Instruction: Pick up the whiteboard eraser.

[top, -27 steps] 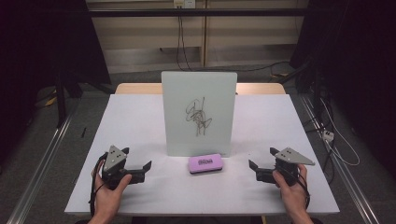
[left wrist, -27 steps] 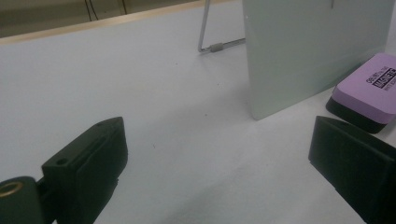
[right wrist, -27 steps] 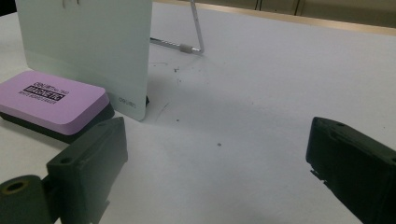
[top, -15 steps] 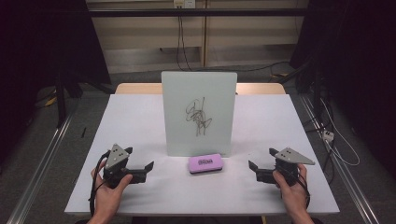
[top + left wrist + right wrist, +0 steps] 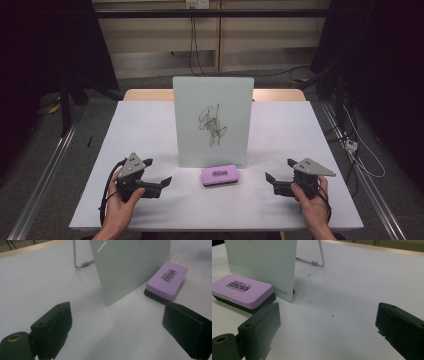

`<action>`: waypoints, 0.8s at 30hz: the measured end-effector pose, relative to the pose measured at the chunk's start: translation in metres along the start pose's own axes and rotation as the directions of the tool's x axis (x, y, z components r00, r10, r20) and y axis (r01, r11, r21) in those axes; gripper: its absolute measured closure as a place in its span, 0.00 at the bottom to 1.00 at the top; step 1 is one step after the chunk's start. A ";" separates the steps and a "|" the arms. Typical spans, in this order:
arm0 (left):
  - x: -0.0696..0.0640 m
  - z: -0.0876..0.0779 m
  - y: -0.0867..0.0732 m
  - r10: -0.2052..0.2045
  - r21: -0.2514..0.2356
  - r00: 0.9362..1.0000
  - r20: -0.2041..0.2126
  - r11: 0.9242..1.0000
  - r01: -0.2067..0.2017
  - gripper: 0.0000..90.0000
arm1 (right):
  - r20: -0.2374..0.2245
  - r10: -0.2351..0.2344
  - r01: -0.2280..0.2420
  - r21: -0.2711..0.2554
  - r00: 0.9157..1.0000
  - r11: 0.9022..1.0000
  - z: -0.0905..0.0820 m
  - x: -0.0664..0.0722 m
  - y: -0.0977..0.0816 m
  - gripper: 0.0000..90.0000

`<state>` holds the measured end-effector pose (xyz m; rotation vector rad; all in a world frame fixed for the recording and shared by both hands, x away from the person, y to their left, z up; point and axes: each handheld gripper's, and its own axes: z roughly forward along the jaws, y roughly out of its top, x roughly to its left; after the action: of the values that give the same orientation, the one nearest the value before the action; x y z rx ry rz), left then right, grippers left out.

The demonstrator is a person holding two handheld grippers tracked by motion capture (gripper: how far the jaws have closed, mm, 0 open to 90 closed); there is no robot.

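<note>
- The table carries all the work; the small whiteboard stands upright near its middle, with a dark scribble on its front. I use this board as the landmark.
- The board, and the things around it, are at the same place as in the earlier high views.
- The purple eraser lies flat just in front of the board's lower edge, close to it but apart, and no gripper touches it.
- The left gripper has changed a little: compared with a second ago it is slightly nearer to the board's left front corner and points toward the eraser. Its jaws are spread wide with nothing between them.
- The right gripper rests to the right of the board's front, as before. Its jaws are also spread and empty.
- My judgement: the wiping of the scribble has not begun. The left gripper seems to start the approach to the eraser, which must be taken first.
</note>
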<state>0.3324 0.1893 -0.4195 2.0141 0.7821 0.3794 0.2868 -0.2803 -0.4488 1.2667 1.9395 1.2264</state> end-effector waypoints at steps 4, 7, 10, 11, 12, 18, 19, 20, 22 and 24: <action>-0.005 0.007 0.010 0.025 -0.003 1.000 0.016 1.000 -0.025 0.10 | -0.002 0.000 0.000 0.002 1.000 1.000 0.001 -0.001 0.000 0.07; -0.007 0.009 0.014 0.034 -0.013 0.999 0.028 0.999 -0.034 0.09 | 0.000 0.002 -0.002 0.003 1.000 1.000 0.001 0.000 0.000 0.07; -0.013 0.016 0.022 0.058 -0.004 0.997 0.052 0.998 -0.058 0.09 | 0.005 0.002 -0.002 0.004 1.000 1.000 0.000 0.000 0.000 0.07; -0.015 0.019 0.024 0.050 -0.008 0.996 0.069 0.999 -0.049 0.09 | 0.007 0.003 -0.003 0.002 1.000 1.000 -0.001 0.000 0.000 0.07; -0.016 0.021 0.026 0.065 -0.002 0.995 0.076 0.998 -0.065 0.09 | 0.008 0.001 -0.001 -0.001 1.000 1.000 -0.001 0.000 0.000 0.07; -0.023 0.029 0.032 0.096 0.022 0.988 0.125 0.995 -0.099 0.07 | 0.006 -0.006 0.006 0.001 1.000 1.000 -0.001 0.002 0.001 0.07; -0.023 0.029 0.032 0.096 0.022 0.988 0.125 0.995 -0.099 0.07 | 0.005 -0.003 0.003 0.000 1.000 1.000 -0.001 0.002 0.001 0.07; -0.024 0.030 0.033 0.099 0.027 0.986 0.132 0.994 -0.103 0.07 | 0.005 -0.003 0.003 -0.001 1.000 1.000 -0.001 0.002 0.001 0.07; -0.026 0.033 0.035 0.094 0.027 0.983 0.160 0.995 -0.099 0.08 | 0.007 0.000 0.000 0.001 1.000 1.000 -0.001 0.002 0.001 0.07; -0.027 0.037 0.036 0.101 0.035 0.979 0.176 0.993 -0.109 0.09 | 0.005 0.000 0.000 0.000 1.000 1.000 -0.001 0.002 0.001 0.07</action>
<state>0.3456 0.1337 -0.4079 2.1039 0.5817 0.2437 0.2859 -0.2790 -0.4478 1.2687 1.9357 1.2220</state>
